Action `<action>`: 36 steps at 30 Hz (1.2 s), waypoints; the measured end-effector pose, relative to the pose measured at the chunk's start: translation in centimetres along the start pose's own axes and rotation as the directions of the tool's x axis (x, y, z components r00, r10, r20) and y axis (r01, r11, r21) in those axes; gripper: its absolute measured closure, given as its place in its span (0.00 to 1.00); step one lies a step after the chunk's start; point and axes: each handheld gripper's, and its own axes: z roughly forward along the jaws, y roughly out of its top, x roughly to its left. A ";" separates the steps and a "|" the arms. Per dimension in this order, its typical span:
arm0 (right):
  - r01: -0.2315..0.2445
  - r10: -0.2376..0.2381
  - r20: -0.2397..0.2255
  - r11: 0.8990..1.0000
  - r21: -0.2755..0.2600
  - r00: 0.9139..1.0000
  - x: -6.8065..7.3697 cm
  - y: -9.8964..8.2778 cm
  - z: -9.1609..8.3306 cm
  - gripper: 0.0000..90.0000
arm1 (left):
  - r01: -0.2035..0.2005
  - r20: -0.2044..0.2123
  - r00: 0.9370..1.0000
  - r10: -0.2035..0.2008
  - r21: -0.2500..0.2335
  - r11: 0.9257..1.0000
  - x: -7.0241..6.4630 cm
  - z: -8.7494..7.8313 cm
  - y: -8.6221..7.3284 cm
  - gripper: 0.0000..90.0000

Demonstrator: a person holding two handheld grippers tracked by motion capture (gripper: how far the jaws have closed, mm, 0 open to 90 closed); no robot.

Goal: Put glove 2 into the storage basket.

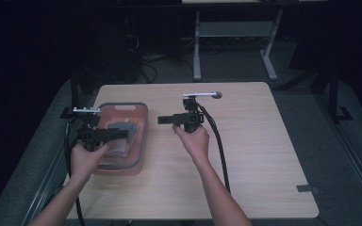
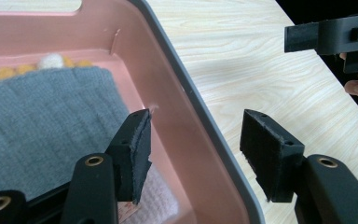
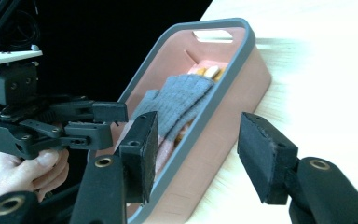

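Left gripper (image 2: 193,140) parted, empty, jaws straddling the pink bin (image 2: 168,93) rim; grey knit cloth (image 2: 42,126) lies inside, just left of it. Right gripper (image 3: 196,149) parted, empty, aimed at the bin over the surface (image 1: 245,155).

Wooden table (image 1: 254,150) bearing pink bin (image 1: 141,141)

No legible text, label, brand, number or sign anywhere.

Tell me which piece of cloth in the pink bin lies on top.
The grey knitted cloth lies on top in the pink bin. It covers a pale pink cloth near the open left gripper, and a yellow and white piece peeks out beyond it.
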 end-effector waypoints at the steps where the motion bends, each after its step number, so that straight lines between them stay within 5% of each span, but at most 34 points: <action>1: 0.004 -0.004 0.003 1.000 0.000 1.000 -0.1 0.0 -0.1 0.53 | -0.001 0.004 1.000 0.001 -0.001 1.000 -0.1 0.1 0.0 0.47; 36: -0.070 0.078 0.102 0.994 -0.082 0.992 -5.2 -2.1 -8.2 0.47 | -0.100 0.108 0.989 0.097 0.024 0.995 -6.4 4.4 1.4 0.40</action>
